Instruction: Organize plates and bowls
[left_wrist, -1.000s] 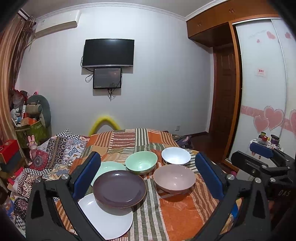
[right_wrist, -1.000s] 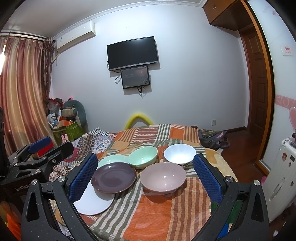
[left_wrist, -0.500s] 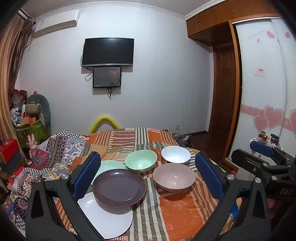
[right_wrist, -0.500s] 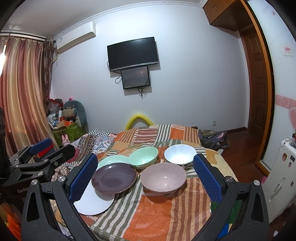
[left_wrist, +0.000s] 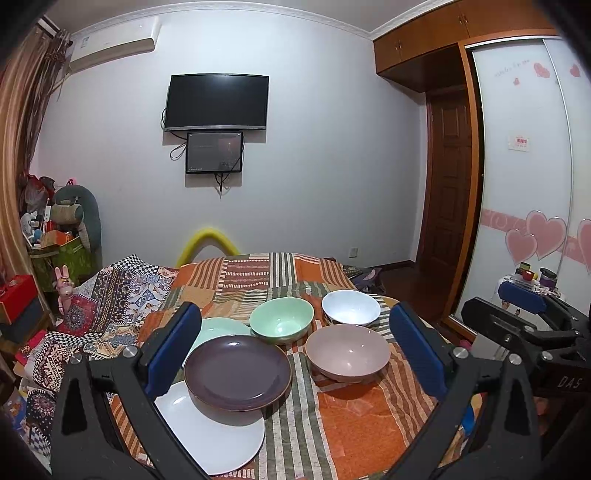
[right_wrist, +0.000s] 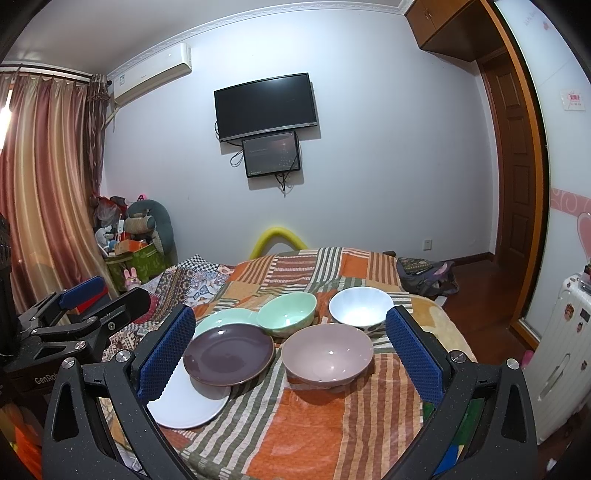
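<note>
Hovering both claws over the bed, and both are spread wide with nothing between the blue pads. My left gripper (left_wrist: 291, 347) frames the whole set of dishes; my right gripper (right_wrist: 290, 350) does the same from a little further right, and I can see the other claw off at the edge of each view.

On the striped orange blanket (left_wrist: 365, 417) sits the lot. Nearest me on the left, the white plate (left_wrist: 210, 439) lies flat, and the dark purple plate (left_wrist: 238, 371) rests on top of it, overlapping its far edge. Behind the purple one, the pale green plate (left_wrist: 218, 328) peeks out, partly covered. Just to its right stands the green bowl (left_wrist: 281, 319), upright, touching or almost touching the green plate; I cannot tell which. Further right at the back, the white bowl (left_wrist: 351, 308) stands upright. In front of it, the pink bowl (left_wrist: 348, 352) sits upright too, close to the white bowl's near rim.

From the right claw's camera: purple plate (right_wrist: 229, 352) left, pink bowl (right_wrist: 327, 354) centre, both between my open fingers and well clear of the pads
</note>
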